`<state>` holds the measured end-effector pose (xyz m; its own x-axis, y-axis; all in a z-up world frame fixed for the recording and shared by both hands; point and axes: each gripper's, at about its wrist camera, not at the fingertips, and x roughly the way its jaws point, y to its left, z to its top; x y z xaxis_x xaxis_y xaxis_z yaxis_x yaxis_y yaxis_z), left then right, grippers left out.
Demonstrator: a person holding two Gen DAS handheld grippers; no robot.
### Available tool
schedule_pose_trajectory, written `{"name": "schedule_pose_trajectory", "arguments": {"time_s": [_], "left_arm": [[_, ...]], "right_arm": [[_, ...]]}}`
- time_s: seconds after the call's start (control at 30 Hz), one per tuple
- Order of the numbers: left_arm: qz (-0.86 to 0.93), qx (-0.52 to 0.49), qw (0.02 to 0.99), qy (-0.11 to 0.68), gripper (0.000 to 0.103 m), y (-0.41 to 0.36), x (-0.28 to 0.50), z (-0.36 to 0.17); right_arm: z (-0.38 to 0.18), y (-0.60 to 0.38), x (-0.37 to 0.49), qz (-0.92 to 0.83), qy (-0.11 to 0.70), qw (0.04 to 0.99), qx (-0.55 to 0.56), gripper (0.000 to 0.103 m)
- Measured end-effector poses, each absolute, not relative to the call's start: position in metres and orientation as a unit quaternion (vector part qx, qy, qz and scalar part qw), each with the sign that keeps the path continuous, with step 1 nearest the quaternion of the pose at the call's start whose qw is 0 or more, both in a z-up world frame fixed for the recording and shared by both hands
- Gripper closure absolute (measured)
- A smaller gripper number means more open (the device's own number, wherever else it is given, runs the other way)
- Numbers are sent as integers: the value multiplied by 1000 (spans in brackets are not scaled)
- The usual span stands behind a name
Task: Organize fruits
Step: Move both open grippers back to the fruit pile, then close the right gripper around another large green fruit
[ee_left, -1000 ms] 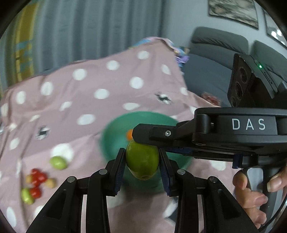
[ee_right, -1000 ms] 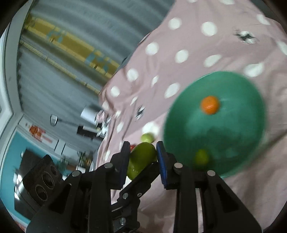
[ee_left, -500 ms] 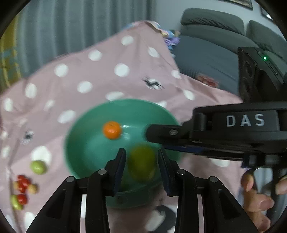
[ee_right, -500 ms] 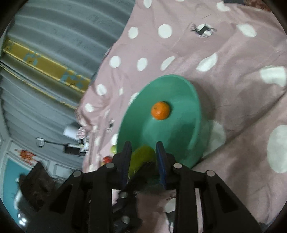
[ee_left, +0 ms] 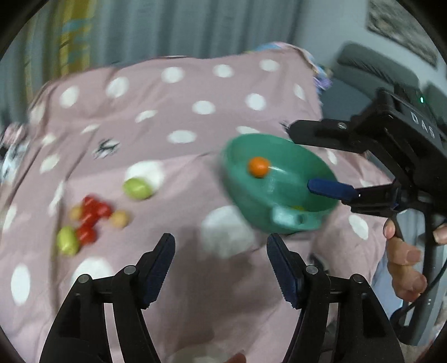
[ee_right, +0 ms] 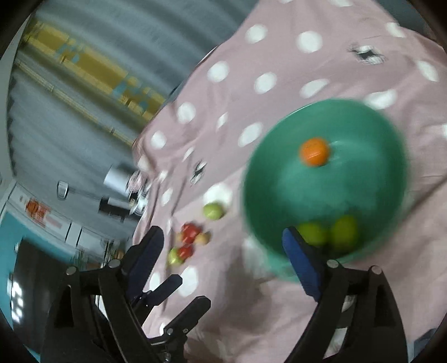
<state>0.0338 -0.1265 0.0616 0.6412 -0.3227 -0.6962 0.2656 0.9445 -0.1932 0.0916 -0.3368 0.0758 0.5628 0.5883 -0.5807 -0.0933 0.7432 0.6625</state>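
A green bowl (ee_left: pixel 282 206) (ee_right: pixel 391 212) sits on the pink dotted cloth and holds a small orange (ee_left: pixel 258 166) (ee_right: pixel 314 151) and two green fruits (ee_right: pixel 327 233). Loose fruit lies to its left: a green fruit (ee_left: pixel 137 188) (ee_right: pixel 213 211), red tomatoes (ee_left: pixel 93 212) (ee_right: pixel 190 233) and another green fruit (ee_left: pixel 67 240). My left gripper (ee_left: pixel 220 255) is open and empty above the cloth, near the bowl. My right gripper (ee_right: pixel 223 245) is open and empty over the bowl's near rim; it shows in the left wrist view (ee_left: pixel 329 156).
The pink dotted cloth (ee_left: pixel 181 111) covers the whole surface. A grey sofa (ee_left: pixel 363 69) stands behind on the right, curtains (ee_left: pixel 167 25) behind. A hand (ee_left: pixel 405 259) holds the right gripper's handle.
The green fruit held between both grippers has dropped into the bowl. Both grippers have opened wide, and the left one has pulled back and left of the bowl.
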Motion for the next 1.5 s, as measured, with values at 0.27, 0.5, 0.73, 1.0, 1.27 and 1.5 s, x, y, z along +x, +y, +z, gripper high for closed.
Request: {"name": "schedule_pose_trajectory", "arguments": {"time_s": [0.27, 0.5, 0.73, 1.0, 1.27, 1.5], "left_arm": [[-81, -135, 907, 390, 8, -19, 18, 43], [96, -168, 901, 389, 8, 36, 21, 12], [69, -153, 903, 395, 8, 33, 22, 11], [4, -126, 890, 438, 8, 6, 25, 8], [11, -33, 890, 454, 8, -17, 20, -2], [19, -54, 888, 456, 8, -12, 24, -5]], "right_arm": [[49, -230, 118, 253, 479, 813, 215, 5], [18, -184, 162, 214, 517, 814, 154, 5], [2, -170, 212, 172, 538, 815, 127, 8], [-16, -166, 231, 170, 539, 818, 106, 29], [-26, -168, 241, 170, 538, 816, 122, 59], [-25, -168, 228, 192, 556, 797, 137, 62]]}}
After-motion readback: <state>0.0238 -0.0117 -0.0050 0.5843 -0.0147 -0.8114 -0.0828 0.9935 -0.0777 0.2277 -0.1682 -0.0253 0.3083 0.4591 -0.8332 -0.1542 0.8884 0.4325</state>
